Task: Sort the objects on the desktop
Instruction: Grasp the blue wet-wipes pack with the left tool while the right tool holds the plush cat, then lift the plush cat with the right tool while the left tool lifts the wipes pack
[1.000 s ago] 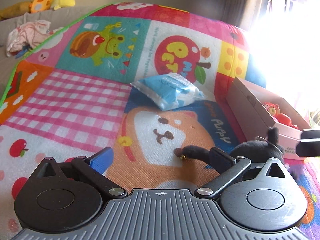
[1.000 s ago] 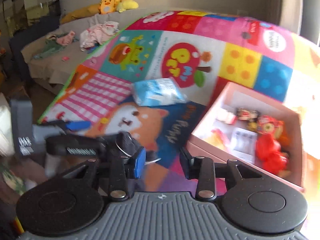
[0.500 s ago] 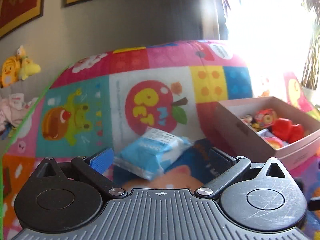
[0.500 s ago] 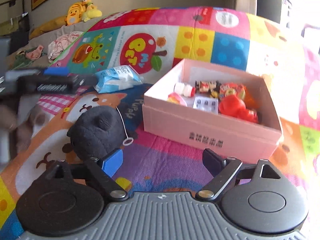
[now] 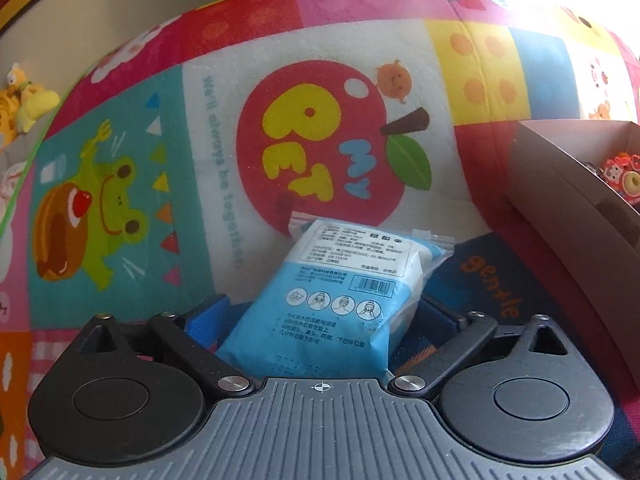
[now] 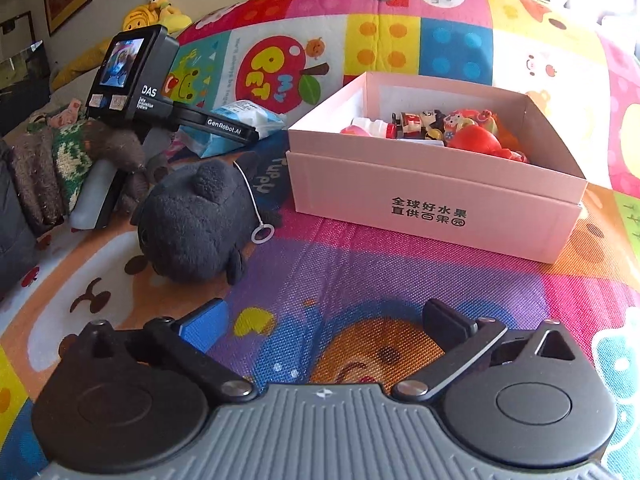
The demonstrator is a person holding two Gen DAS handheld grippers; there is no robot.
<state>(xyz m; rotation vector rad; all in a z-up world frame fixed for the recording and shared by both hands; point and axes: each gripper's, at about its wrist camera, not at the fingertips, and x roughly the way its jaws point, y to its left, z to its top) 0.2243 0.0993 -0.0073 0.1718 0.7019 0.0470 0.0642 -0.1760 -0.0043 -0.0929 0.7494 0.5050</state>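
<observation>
A blue and white tissue pack (image 5: 340, 292) lies on the colourful play mat (image 5: 120, 200), between the fingers of my left gripper (image 5: 324, 312). Its jaws are closing, with the pads close beside the pack's sides and not pressing. In the right wrist view the left gripper (image 6: 236, 132) reaches over the same pack (image 6: 266, 120). My right gripper (image 6: 324, 320) hovers low over the mat, jaws opening wide with nothing between them. A black plush toy (image 6: 192, 220) rests on the mat just ahead to its left. The pink box (image 6: 432, 200) holds several small toys (image 6: 472, 136).
The pink box (image 5: 560, 200) stands right of the pack. A person's knitted sleeve (image 6: 60, 168) holds the left gripper's handle. Yellow plush toys (image 6: 156, 12) and clothes lie on a sofa beyond the mat's far left edge.
My left gripper moved forward to the tissue pack and its jaws narrowed around it. My right gripper let go of the black plush, sank toward the mat and spread its jaws.
</observation>
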